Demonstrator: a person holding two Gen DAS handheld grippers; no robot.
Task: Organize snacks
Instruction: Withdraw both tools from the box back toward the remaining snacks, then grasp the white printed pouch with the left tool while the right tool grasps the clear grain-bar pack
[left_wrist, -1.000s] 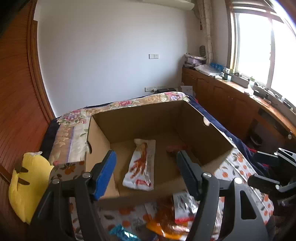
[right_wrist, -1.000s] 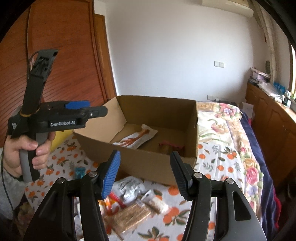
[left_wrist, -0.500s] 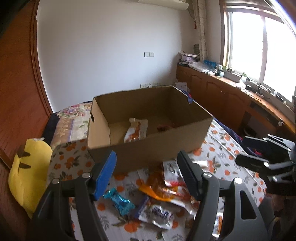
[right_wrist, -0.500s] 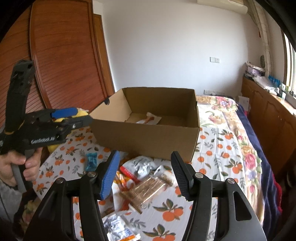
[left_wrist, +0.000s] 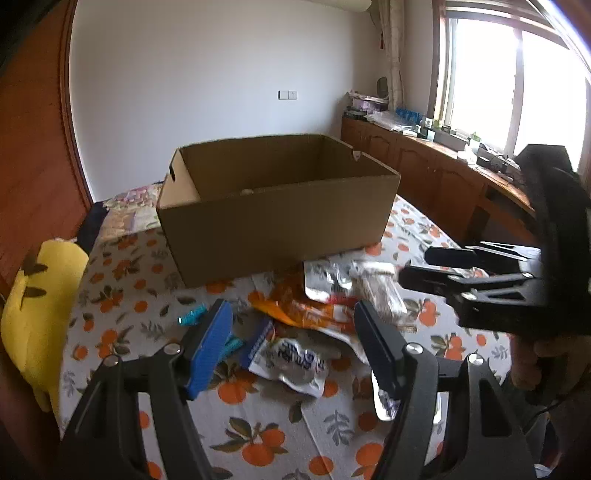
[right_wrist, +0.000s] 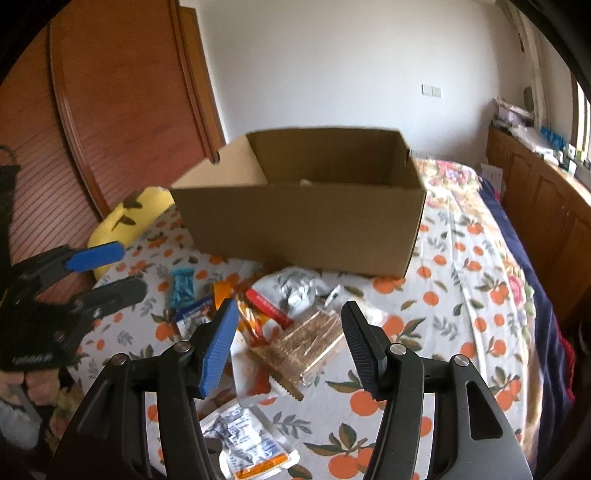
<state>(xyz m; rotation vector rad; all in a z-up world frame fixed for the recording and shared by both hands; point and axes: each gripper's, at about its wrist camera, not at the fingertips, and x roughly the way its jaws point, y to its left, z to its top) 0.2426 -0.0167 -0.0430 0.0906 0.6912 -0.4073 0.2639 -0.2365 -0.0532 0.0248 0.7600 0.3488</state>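
Note:
An open cardboard box (left_wrist: 277, 218) (right_wrist: 303, 225) stands on the orange-print bedsheet (left_wrist: 122, 295); its near wall hides most of the inside. Loose snacks lie in front of it: a white and blue packet (left_wrist: 291, 360), an orange packet (left_wrist: 295, 310), a teal candy (left_wrist: 192, 317), a silver packet (right_wrist: 295, 288) and a clear pack of brown biscuit sticks (right_wrist: 306, 339). My left gripper (left_wrist: 291, 332) (right_wrist: 110, 273) hovers open above the white and blue packet. My right gripper (right_wrist: 290, 325) (left_wrist: 443, 266) hangs open over the biscuit pack. Neither holds anything.
A yellow plush cushion (left_wrist: 37, 314) (right_wrist: 125, 218) lies at the bed's left edge by the wooden wardrobe doors (right_wrist: 110, 110). Wooden cabinets (left_wrist: 443, 177) under the window run along the right. A white packet (right_wrist: 247, 439) lies near the front.
Both grippers have drawn back from over the box and sunk toward the snack pile. The box's inside has dropped out of sight, and the loose packets now lie between the fingers.

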